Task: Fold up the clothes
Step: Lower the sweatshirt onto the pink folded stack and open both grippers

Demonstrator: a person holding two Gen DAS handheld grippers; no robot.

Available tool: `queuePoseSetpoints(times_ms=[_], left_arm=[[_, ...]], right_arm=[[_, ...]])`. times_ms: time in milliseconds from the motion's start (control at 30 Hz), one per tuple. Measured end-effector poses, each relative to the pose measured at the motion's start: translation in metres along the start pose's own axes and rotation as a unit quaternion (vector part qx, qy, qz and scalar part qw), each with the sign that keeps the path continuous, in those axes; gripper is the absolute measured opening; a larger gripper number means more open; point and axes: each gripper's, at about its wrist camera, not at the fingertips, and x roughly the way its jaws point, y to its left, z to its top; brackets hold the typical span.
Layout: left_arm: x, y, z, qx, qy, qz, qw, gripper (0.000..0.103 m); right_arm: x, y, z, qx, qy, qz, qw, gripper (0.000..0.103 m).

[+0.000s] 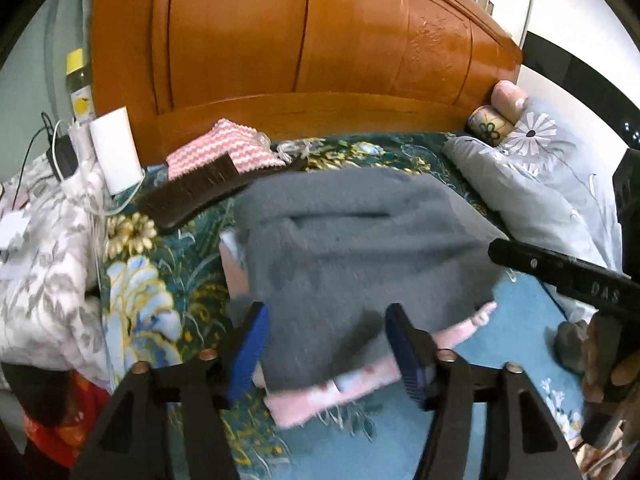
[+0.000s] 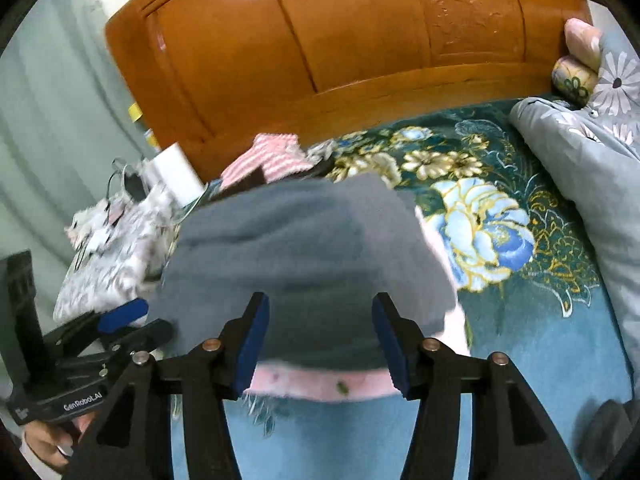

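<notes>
Garment: fuzzy grey knitted garment (image 1: 340, 248), folded into a compact rectangular bundle, lying on top of a folded pink printed cloth with a fringed edge (image 1: 320, 396), both in the middle of the teal floral bedspread (image 1: 132, 320).
Progress: judged nearly done for this piece; edges roughly squared, top layer flat, no sleeve trailing; possibly only tidying or setting aside left.
Still unfolded: nothing visibly loose nearby; pink-and-white zigzag knitted cloth (image 1: 224, 148) near the glossy orange wooden headboard (image 1: 280, 40), already in a neat pile.
Left gripper (image 1: 324, 344): blue-padded fingers spread wide, straddling the near edge of the grey bundle, clamped on nothing; contact with the fabric hard to tell through blur.
Right gripper (image 2: 320, 340): likewise spread apart, hovering over the near edge of the same bundle, holding nothing.
Pose: both tools side by side, pointed toward the headboard, angled down at the stack.
Surroundings: dark brown bristle brush (image 1: 188, 196) just beyond the bundle; grey flowered quilt (image 1: 540, 184) at the right.
</notes>
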Motion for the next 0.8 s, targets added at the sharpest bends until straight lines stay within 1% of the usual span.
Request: queuePoseSetpoints(times_ms=[33,67,133,300,333,400,500,633,800], left_arm=[[-0.002,0.000,-0.005,-0.008,0.001,-0.001,1.0000,0.072],[-0.004,0.000,-0.009,-0.014,0.000,-0.001,0.9999,0.073],[-0.006,-0.002,-0.016,-0.020,-0.002,-0.002,0.9998,0.079],[0.007,-0.005,-0.031,-0.035,0.015,0.011,0.9992,0.086],[0.010,-0.005,-0.034,-0.037,0.018,0.013,0.9991,0.087],[0.016,-0.005,-0.041,-0.042,0.022,0.016,0.9987,0.087],[0.023,-0.003,-0.047,-0.050,0.022,0.019,0.9983,0.091],[0.030,0.000,-0.050,-0.063,0.023,0.011,0.9977,0.103],[0.034,-0.004,-0.052,-0.064,0.017,0.006,0.9978,0.103]], right_arm=[[-0.001,0.003,-0.006,-0.005,0.006,-0.001,1.000,0.067],[0.000,0.006,-0.010,-0.010,0.010,0.000,1.000,0.070],[0.005,0.010,-0.018,-0.024,0.022,-0.007,0.999,0.070],[0.023,0.015,-0.031,-0.048,0.044,-0.043,0.997,0.070],[0.026,0.015,-0.033,-0.049,0.046,-0.045,0.997,0.081],[0.030,0.015,-0.037,-0.052,0.050,-0.049,0.996,0.096],[0.035,0.015,-0.041,-0.059,0.049,-0.062,0.995,0.096],[0.040,0.013,-0.043,-0.054,0.052,-0.069,0.995,0.097],[0.044,0.011,-0.045,-0.051,0.053,-0.082,0.994,0.097]])
